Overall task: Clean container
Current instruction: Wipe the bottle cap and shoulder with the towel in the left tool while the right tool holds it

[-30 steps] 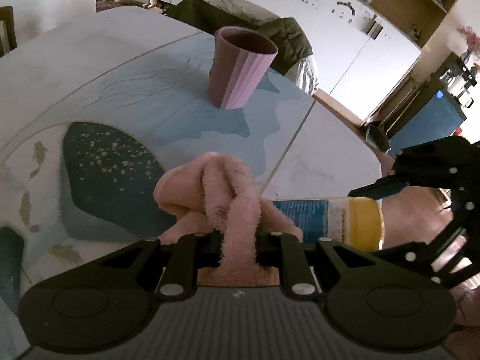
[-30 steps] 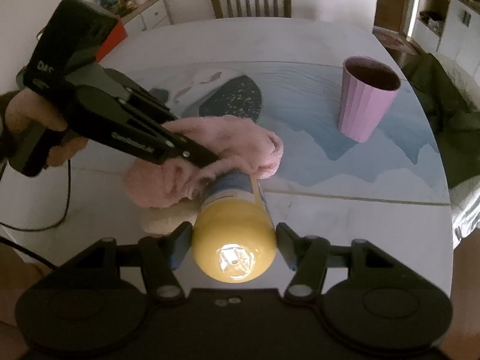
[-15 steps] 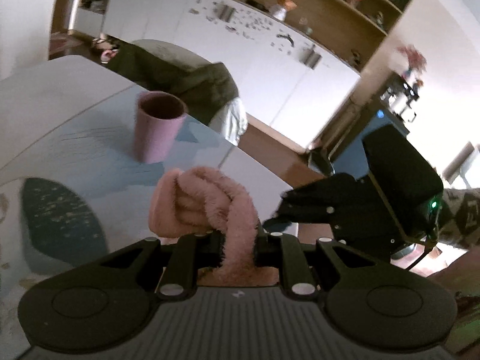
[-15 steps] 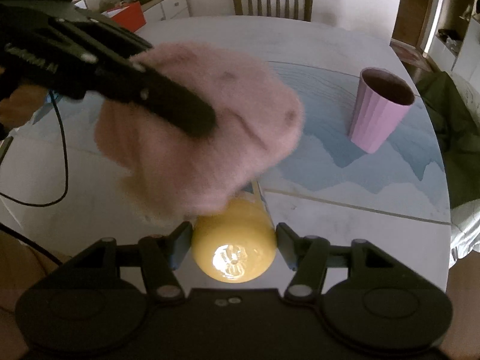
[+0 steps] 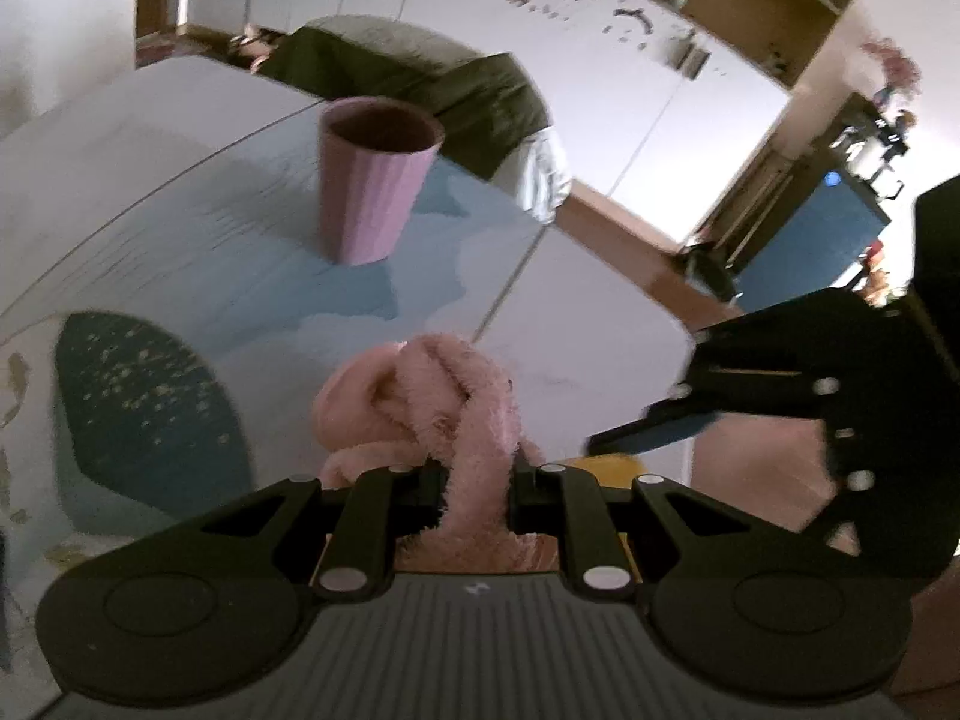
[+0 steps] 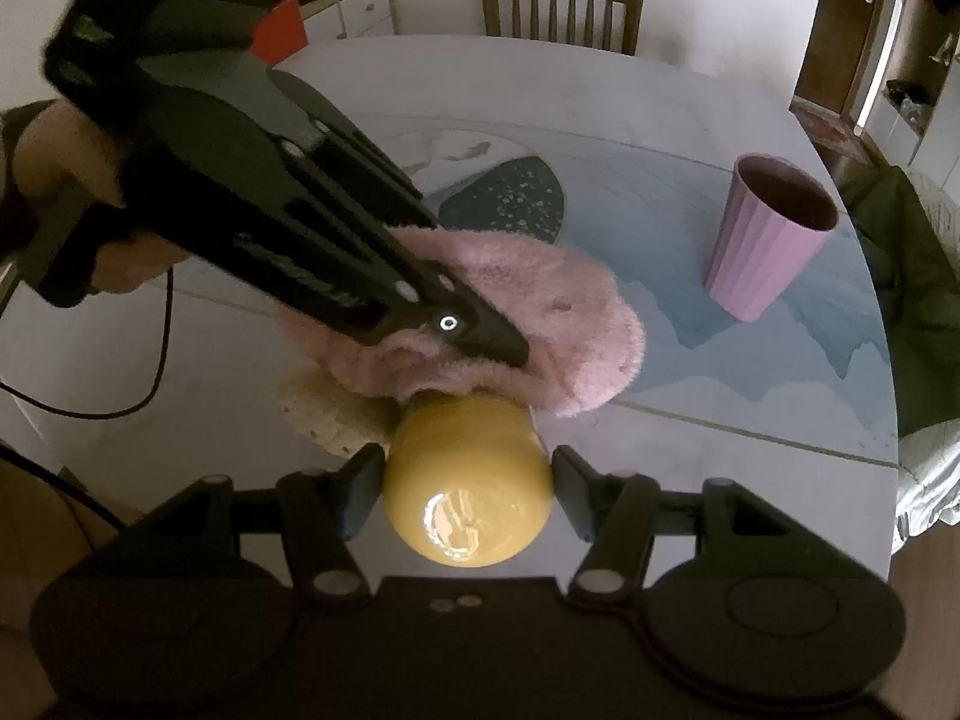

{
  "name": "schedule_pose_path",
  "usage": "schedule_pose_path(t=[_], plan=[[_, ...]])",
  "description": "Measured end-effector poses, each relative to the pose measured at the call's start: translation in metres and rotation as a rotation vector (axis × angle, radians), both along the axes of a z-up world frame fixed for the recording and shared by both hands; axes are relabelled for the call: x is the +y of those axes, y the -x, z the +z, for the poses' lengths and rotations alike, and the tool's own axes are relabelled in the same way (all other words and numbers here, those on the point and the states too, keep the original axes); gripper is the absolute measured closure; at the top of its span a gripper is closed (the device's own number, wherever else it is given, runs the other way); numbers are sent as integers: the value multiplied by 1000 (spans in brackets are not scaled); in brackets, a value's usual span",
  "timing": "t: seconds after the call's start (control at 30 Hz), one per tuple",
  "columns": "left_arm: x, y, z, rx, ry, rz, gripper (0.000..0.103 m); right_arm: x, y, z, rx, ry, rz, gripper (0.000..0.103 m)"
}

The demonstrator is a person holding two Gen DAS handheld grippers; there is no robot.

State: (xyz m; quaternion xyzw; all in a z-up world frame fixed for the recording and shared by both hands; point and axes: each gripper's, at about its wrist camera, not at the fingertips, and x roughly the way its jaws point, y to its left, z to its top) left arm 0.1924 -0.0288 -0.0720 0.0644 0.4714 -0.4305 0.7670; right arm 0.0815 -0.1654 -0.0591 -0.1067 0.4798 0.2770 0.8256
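Observation:
A container with a yellow lid [image 6: 468,480] lies on its side, and my right gripper [image 6: 468,471] is shut on the lid end. A fluffy pink cloth [image 6: 540,312] drapes over the container's body, hiding its label. My left gripper [image 6: 498,348] comes in from the upper left, shut on the cloth, with a hand [image 6: 54,150] behind it. In the left wrist view my left gripper [image 5: 474,480] pinches a fold of the pink cloth [image 5: 414,396]. A sliver of yellow lid [image 5: 606,465] shows beside it, with my right gripper [image 5: 636,438] at the right.
A ribbed purple cup [image 6: 774,240] stands upright on the patterned table [image 6: 690,432], to the far right of the cloth. A beige knitted item [image 6: 324,414] lies under the cloth's left edge. A black cable [image 6: 120,402] trails at the left. A wooden chair [image 6: 561,6] stands behind the table.
The left gripper lifted the pink cloth off the container half a second ago, and has brought it back down onto the container's body. The right gripper still holds the lid end.

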Motion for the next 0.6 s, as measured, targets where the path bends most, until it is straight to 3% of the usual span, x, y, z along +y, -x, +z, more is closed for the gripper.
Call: schedule_pose_path(t=[0.37,0.6], plan=[[21,-16,-29,38,-83,104,87,-2,2,1,-6,-13,18,43],[46,-11,10,7,13,123,87,-4,-1,-3,-9,4,30,43]])
